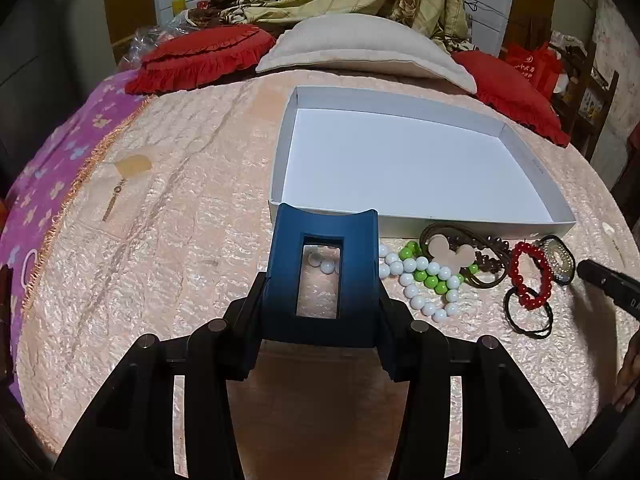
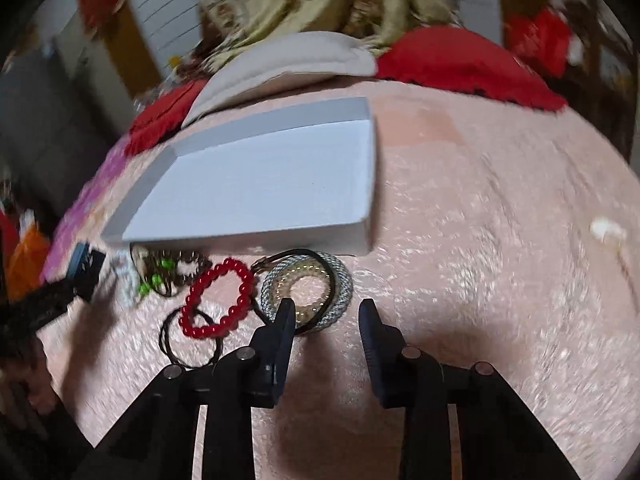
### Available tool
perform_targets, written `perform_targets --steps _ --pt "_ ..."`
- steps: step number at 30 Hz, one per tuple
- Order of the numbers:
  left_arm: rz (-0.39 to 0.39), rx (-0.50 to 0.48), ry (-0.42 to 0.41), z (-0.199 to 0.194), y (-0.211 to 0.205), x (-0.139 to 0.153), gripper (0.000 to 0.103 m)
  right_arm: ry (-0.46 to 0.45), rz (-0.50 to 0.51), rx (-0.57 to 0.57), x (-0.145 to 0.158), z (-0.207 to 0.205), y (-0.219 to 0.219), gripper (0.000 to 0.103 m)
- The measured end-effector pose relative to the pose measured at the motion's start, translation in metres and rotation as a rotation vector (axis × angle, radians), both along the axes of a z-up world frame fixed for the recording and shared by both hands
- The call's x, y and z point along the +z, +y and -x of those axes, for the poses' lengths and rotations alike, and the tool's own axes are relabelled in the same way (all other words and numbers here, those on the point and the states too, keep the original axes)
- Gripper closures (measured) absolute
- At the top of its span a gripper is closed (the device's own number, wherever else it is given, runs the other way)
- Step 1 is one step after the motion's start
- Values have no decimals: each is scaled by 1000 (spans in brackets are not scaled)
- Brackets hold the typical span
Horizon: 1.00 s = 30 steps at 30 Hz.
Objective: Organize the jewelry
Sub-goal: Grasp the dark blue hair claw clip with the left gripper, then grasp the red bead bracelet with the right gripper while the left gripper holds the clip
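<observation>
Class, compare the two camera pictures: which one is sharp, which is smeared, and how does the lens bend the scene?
Left wrist view: sharp, the white beads and white box crisp, the bed bulging into a dome. Right wrist view: smeared by motion, the red bracelet and box edges streaked, its black fingers clearer, casting a soft shadow on the pink bedspread; same fisheye bulge.

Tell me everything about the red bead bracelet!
The red bead bracelet is one loop of round, shiny red beads, maybe glass or plastic. It lies flat on the pink quilted bedspread, in front of the white box. It overlaps a thin dark ring. No claw touches it.
</observation>
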State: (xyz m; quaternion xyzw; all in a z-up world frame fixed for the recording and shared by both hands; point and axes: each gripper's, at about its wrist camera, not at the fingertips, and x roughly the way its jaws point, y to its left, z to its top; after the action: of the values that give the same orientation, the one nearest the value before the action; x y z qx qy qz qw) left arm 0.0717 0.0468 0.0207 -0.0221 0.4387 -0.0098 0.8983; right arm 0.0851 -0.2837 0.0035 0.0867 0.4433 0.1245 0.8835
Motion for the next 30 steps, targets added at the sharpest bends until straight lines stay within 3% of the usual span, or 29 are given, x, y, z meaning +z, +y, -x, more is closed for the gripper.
perform_targets --steps 5,10,19,24,27,28,30 --pt "18 -4 12 -2 1 -1 57 -21 -58 93 3 12 19 72" --pt "25 -2 12 -2 0 -2 57 -26 -27 190 -2 13 56 72" --pt "25 -6 28 -4 1 -5 57 6 -8 75 -14 -12 74 72" --pt "25 -3 33 -4 2 -7 57 -11 49 76 -14 -22 83 71" --pt "25 1 33 -4 2 -7 57 -43 167 122 -13 -18 95 83" --pt "24 2 32 -4 3 -7 57 -52 194 134 -13 -16 97 94" --pt "24 4 28 -3 3 -6 57 -54 180 137 -13 -15 93 94"
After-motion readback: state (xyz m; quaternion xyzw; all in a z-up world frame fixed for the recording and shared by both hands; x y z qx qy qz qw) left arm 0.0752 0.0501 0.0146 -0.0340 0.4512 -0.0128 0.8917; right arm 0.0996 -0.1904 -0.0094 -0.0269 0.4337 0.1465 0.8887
